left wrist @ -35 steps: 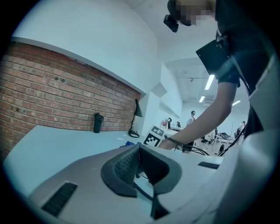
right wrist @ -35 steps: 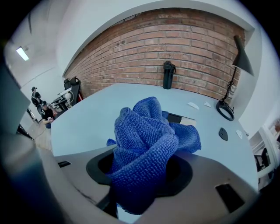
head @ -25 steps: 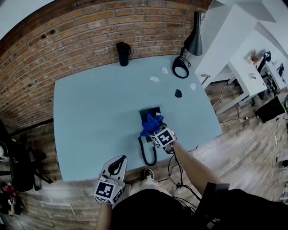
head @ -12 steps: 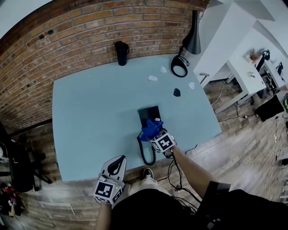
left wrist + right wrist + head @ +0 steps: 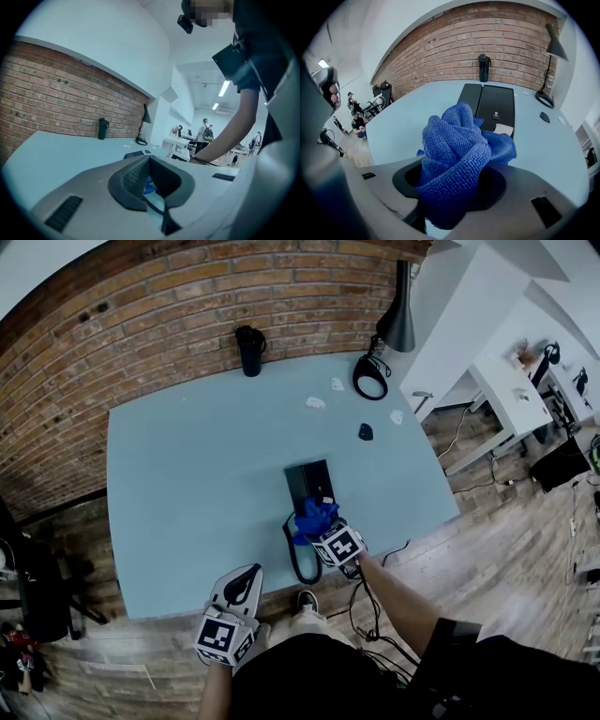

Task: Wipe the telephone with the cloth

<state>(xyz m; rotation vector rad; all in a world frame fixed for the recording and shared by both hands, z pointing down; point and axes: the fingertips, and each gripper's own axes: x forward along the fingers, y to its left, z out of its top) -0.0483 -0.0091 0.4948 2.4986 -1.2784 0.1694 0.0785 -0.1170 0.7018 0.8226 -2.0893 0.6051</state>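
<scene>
Left gripper (image 5: 251,576): fingers pressed together on nothing, held off the near edge of the table (image 5: 187,484).
Right gripper (image 5: 323,529): fingers clamped on the blue cloth (image 5: 314,514), which is bunched and stands up past the fingertips.
Coiled cord (image 5: 290,549): looped just left of the right fingers.
Telephone (image 5: 308,481): black, flat on the table just beyond the right fingers, cloth over its near end. Long axis pointing straight away from those fingers toward the brick wall (image 5: 187,306).
Against a second ago: cloth and right fingers drawn nearer along the telephone, more black top bared; left gripper unmoved.

left gripper (image 5: 248,576) | right gripper (image 5: 323,526): pale grey, black pads (image 5: 133,180), square-marker cubes (image 5: 338,545) | dark sleeve (image 5: 448,638)
</scene>
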